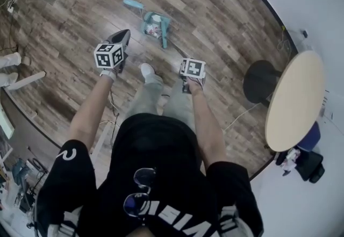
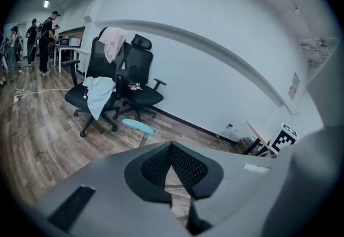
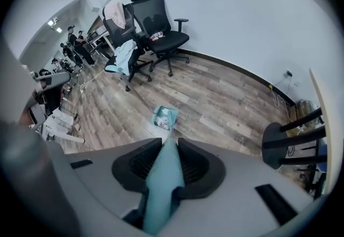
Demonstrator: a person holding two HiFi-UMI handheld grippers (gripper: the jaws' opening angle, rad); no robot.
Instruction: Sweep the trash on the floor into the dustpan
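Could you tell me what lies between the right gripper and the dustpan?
Only its own teal handle, running from the right gripper down to the dustpan, as the right gripper view shows.

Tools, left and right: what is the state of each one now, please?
Left tool: closed, with nothing visible between its jaws.
Right tool: closed on the dustpan handle.

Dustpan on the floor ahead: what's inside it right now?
Inside the dustpan lie pale and pinkish scraps of trash, too small to identify. Its teal handle, clamped in the right gripper, runs over one side, so whatever sits under it is hidden.
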